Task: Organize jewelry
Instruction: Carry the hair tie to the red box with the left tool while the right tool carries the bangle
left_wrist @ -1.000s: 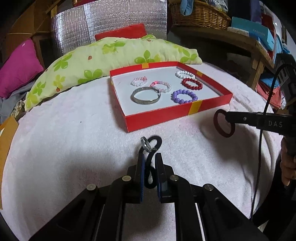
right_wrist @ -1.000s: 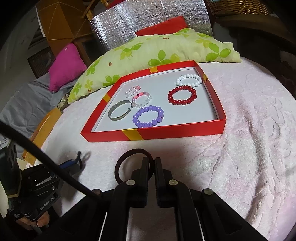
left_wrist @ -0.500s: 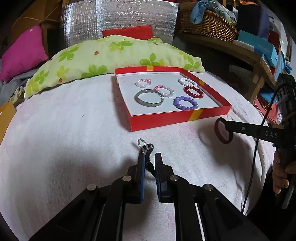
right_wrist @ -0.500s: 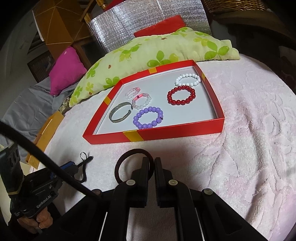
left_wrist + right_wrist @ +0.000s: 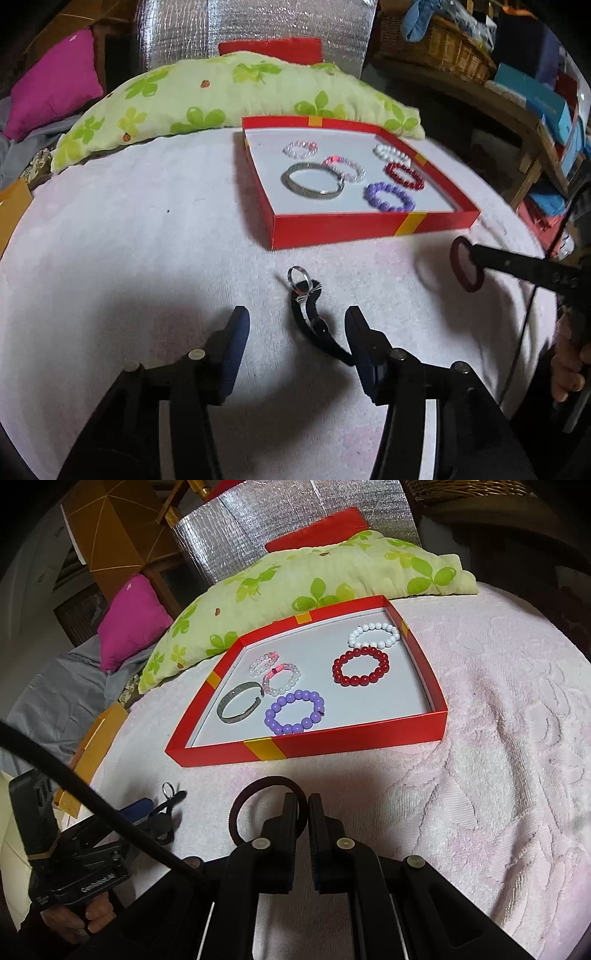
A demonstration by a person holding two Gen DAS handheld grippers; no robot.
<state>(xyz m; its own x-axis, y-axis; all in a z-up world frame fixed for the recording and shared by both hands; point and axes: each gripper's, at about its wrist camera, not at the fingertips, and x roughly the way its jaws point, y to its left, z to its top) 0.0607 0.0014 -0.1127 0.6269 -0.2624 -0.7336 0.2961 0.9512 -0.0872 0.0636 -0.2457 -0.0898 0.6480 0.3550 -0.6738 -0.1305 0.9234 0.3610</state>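
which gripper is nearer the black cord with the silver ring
Left. The left gripper straddles the black cord with the silver ring, jaws opening around it; the right gripper sits off to its side.

The left gripper [image 5: 295,325] points steeply down, its jaws opening with a black cord [image 5: 314,325] lying loose between them. The right gripper [image 5: 303,805], tilted down alike, is clamped on a dark ring [image 5: 251,805], a hand [image 5: 569,365] gripping its handle.

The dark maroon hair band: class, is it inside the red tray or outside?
Outside. The dark maroon hair band, pinched by the right gripper, hangs before the red tray.
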